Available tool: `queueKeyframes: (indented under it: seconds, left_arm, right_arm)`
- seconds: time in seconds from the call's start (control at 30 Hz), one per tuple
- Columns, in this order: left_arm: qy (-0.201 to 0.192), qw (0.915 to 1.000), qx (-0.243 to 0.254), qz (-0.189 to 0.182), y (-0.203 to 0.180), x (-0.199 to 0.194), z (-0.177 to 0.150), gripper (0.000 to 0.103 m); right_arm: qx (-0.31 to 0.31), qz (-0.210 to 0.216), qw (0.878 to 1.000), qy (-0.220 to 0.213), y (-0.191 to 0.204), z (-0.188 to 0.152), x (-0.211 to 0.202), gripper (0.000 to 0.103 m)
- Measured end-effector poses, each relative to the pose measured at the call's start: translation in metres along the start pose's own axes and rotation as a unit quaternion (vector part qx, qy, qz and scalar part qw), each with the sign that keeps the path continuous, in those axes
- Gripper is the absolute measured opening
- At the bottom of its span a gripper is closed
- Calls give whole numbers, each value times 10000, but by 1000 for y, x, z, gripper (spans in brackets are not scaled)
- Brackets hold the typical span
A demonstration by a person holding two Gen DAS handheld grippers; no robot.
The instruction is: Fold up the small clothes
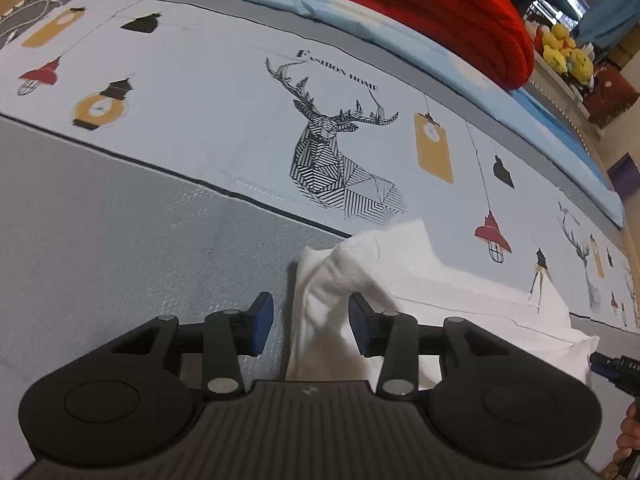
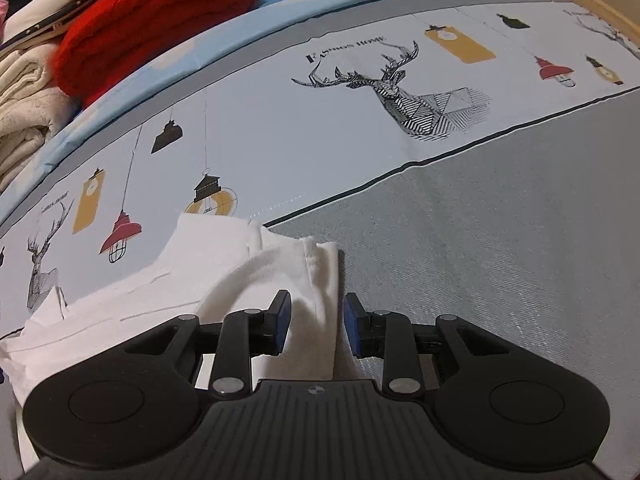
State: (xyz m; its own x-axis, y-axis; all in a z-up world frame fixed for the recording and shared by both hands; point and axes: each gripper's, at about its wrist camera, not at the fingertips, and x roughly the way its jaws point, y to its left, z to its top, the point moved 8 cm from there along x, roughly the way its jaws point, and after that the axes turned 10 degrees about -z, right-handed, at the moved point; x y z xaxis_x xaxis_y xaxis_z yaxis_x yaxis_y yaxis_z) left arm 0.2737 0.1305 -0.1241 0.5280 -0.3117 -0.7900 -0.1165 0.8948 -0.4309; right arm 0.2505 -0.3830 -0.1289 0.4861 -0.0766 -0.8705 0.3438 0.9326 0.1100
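A small white garment (image 1: 400, 280) lies on the printed bed sheet, partly bunched. In the left wrist view my left gripper (image 1: 311, 326) is open, its blue-padded fingers straddling the garment's left edge. In the right wrist view the same white garment (image 2: 224, 272) lies at lower left, and my right gripper (image 2: 316, 328) is open with its fingers on either side of the garment's right edge. Neither gripper has closed on the cloth. The tip of the right gripper shows at the far right of the left wrist view (image 1: 616, 368).
The sheet (image 1: 200, 120) has deer and lantern prints and a grey band. A folded red blanket (image 1: 460, 12) and cream bedding (image 2: 24, 96) lie along the back. Yellow plush toys (image 1: 568, 52) sit beyond the bed's edge.
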Motion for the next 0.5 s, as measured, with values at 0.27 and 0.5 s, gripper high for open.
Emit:
queueKeyframes:
  seconds: [0.27, 0.5]
  left_arm:
    - [-97, 9997, 213, -4, -10, 16, 16, 9]
    - [-981, 9947, 249, 182, -16, -2, 45, 4]
  right_arm:
    - [-122, -127, 9997, -151, 17, 11, 12, 5]
    - [540, 30, 9945, -898, 16, 41, -8, 3]
